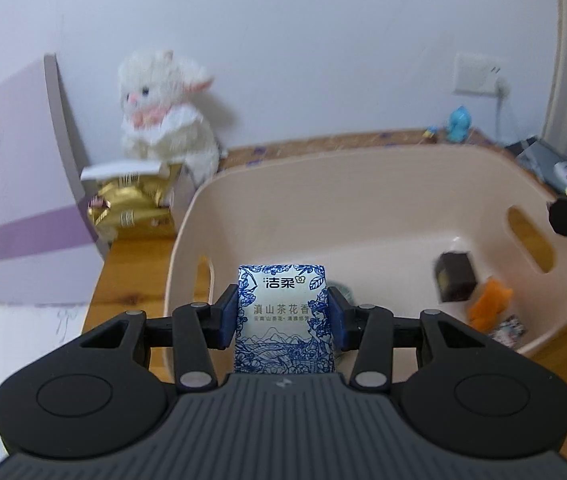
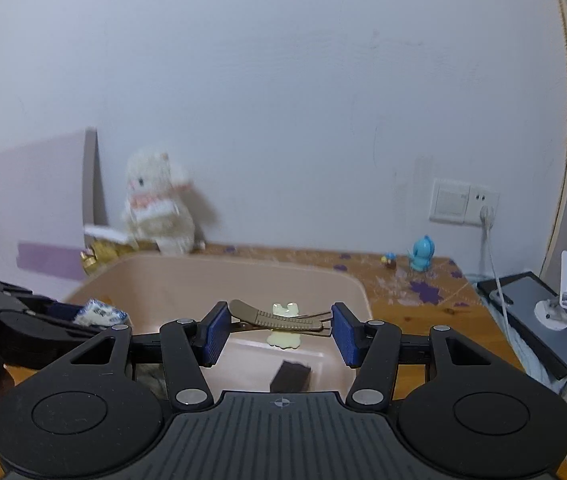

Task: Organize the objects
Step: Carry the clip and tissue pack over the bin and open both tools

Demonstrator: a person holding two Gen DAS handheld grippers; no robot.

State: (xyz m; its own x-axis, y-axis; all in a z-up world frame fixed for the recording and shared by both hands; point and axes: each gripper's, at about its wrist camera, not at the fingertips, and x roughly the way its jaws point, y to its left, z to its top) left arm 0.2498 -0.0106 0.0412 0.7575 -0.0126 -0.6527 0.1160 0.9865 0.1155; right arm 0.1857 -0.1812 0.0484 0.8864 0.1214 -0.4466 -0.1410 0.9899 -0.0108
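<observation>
Left gripper (image 1: 282,317), jaws clamped on the soft, light blue-and-white tissue pack (image 1: 282,312) by its sides, over the beige plastic bin (image 1: 347,184) at 12 o'clock; right gripper (image 2: 279,330) pinches a slim, stiff brown hair clip (image 2: 279,317) endwise.

Left tongs (image 1: 282,317) clamped on tissue pack (image 1: 283,316); right tongs (image 2: 279,330) pinching hair clip (image 2: 279,317) crosswise.

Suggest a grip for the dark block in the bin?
Probably from above: the dark block sits on the bin floor with its top free. Close on its two long side faces, steering clear of the orange toy next to it.
</observation>
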